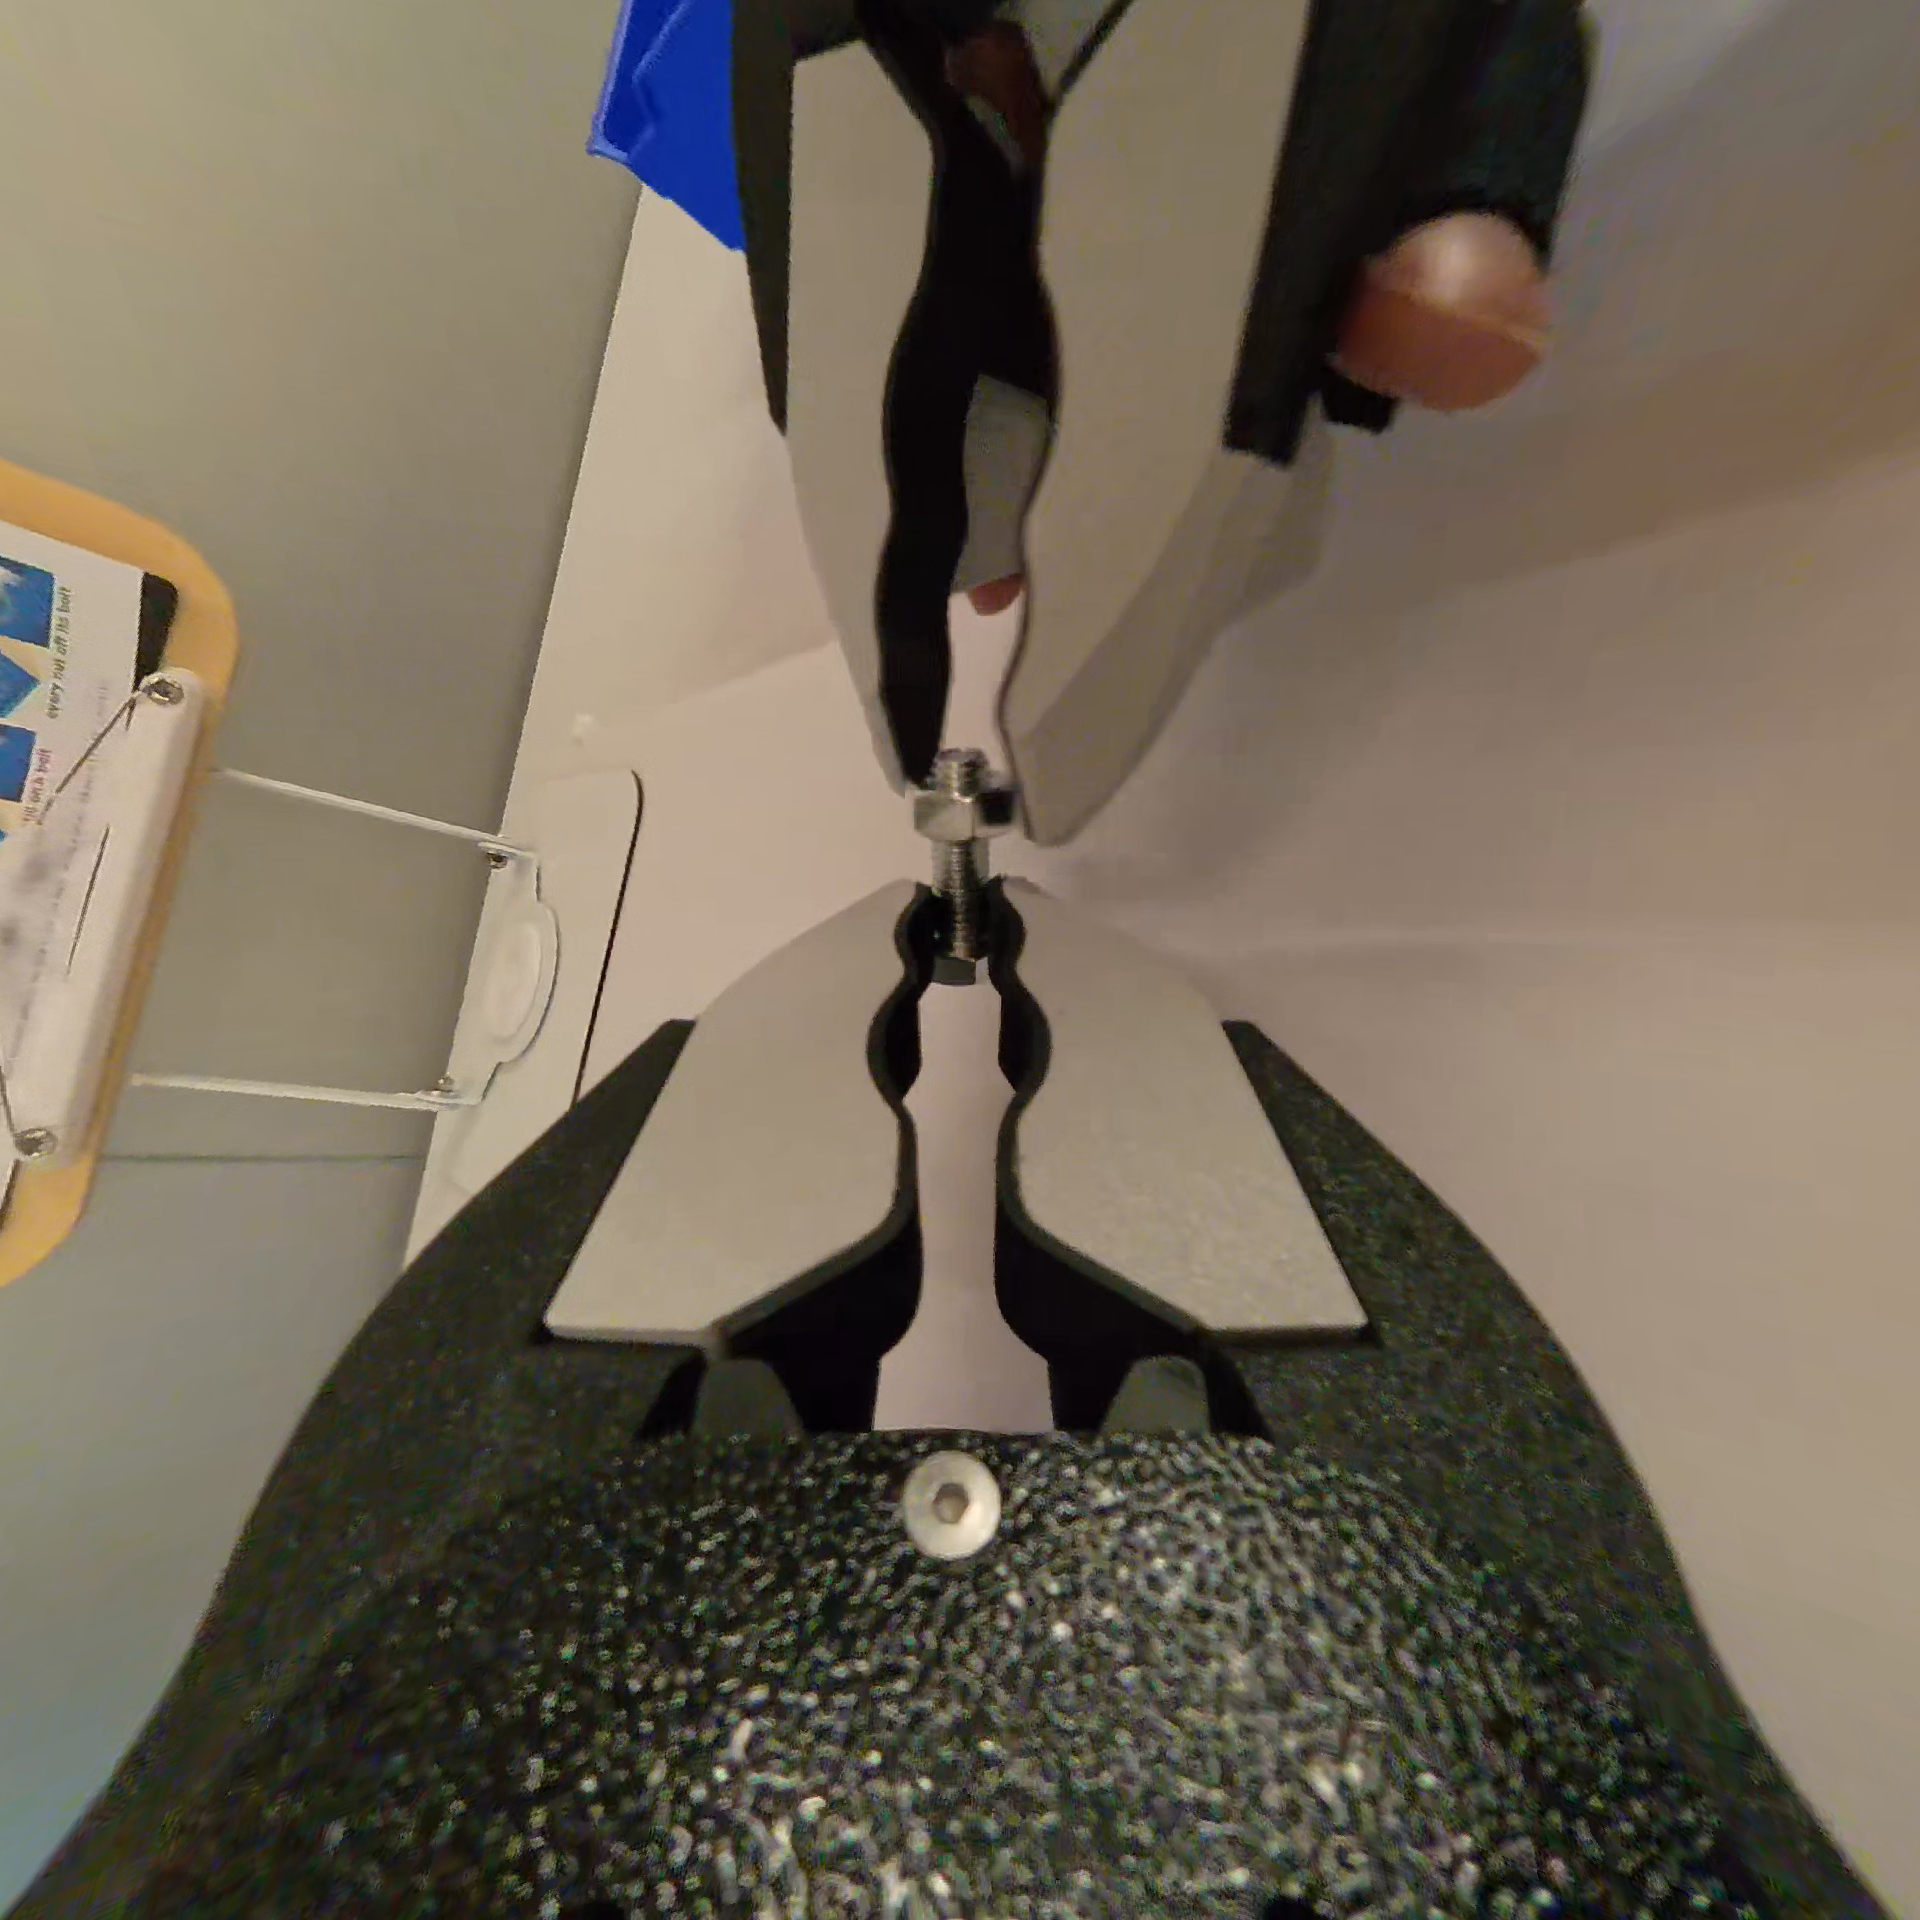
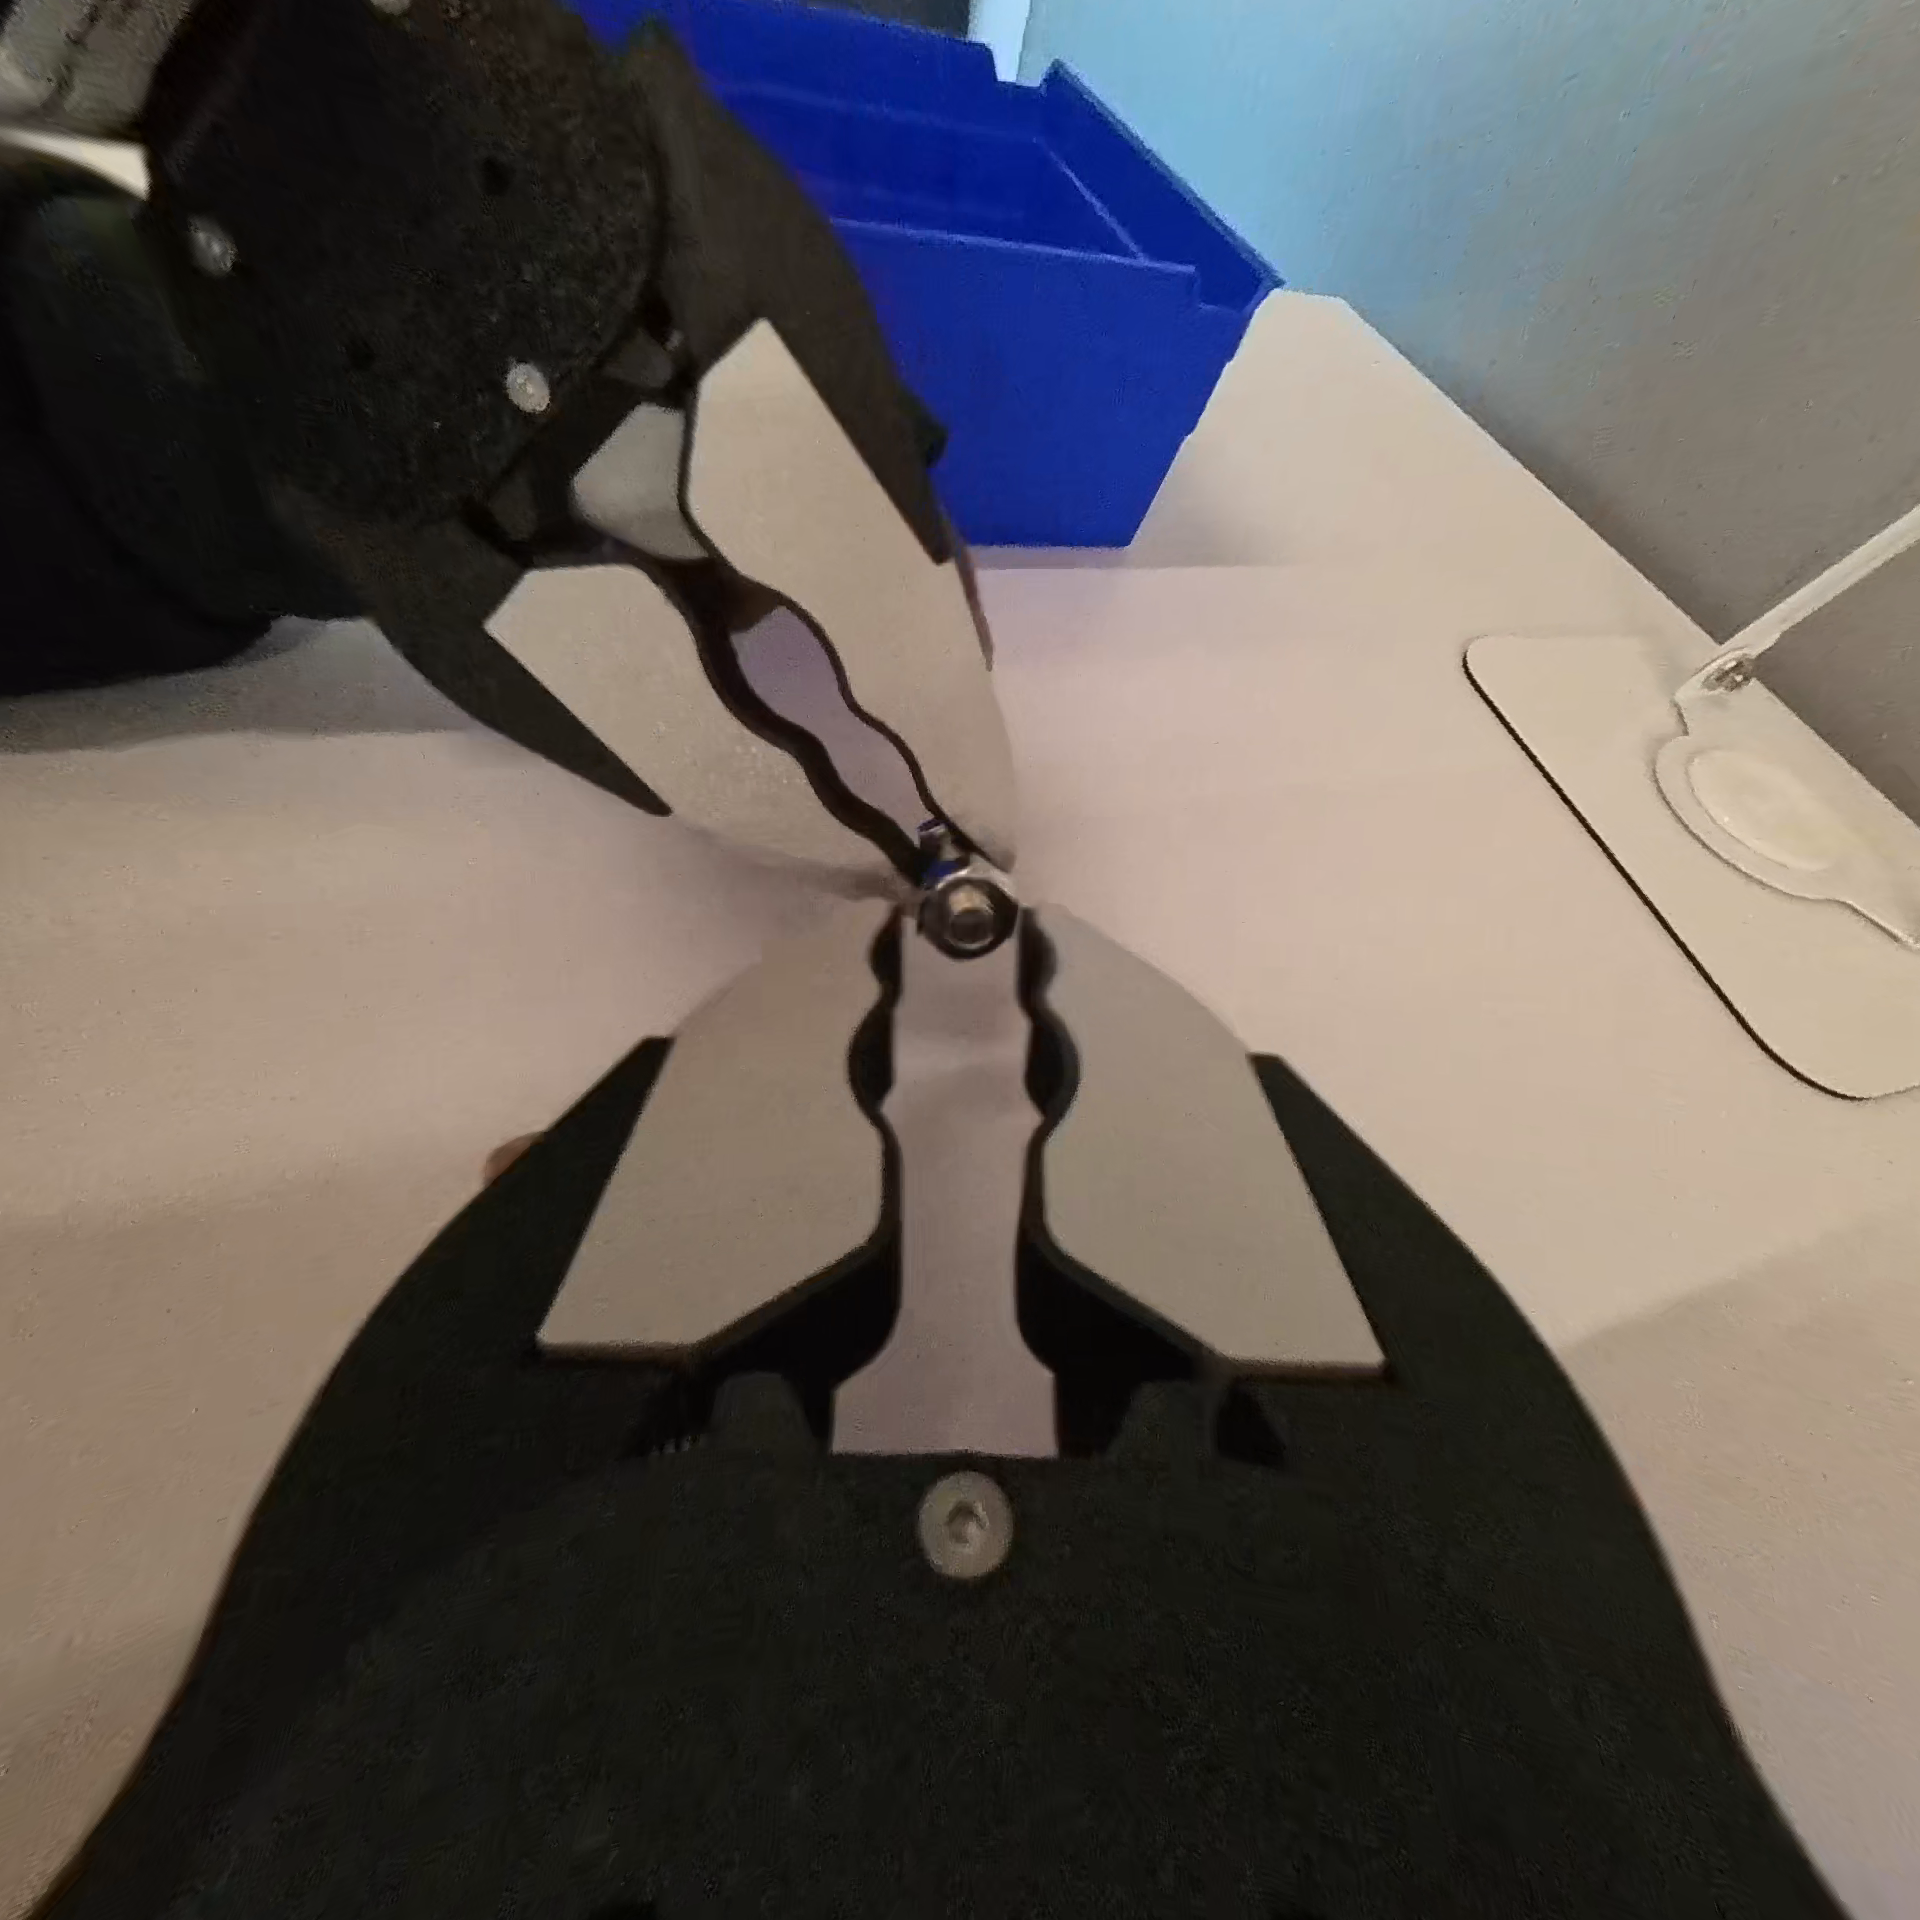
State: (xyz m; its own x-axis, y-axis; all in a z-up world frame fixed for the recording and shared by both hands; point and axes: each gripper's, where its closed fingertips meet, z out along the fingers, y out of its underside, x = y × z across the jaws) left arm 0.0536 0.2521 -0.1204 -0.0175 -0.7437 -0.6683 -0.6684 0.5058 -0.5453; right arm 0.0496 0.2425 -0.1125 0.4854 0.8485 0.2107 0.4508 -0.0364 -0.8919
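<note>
My left tongs (image 1: 954,914) are clamped on the threaded shaft of a steel bolt (image 1: 952,883), whose dark head sits just behind my fingertips. My right tongs (image 2: 961,925) come at the bolt's free end from the opposite side and are closed around the hex nut (image 1: 948,812) threaded near that end, one pad on each side of it; a short stub of thread pokes out past the nut. Both tools hang above the white table (image 2: 1195,790). Beyond the bolt, at the table's far edge, stands a blue bin (image 2: 1039,343). Right of the bolt, toward the wall, a clear plastic bracket (image 2: 1766,821) is fixed to a white plate on the table. It carries a wooden-edged board with printed sheets (image 1: 83,831).
</note>
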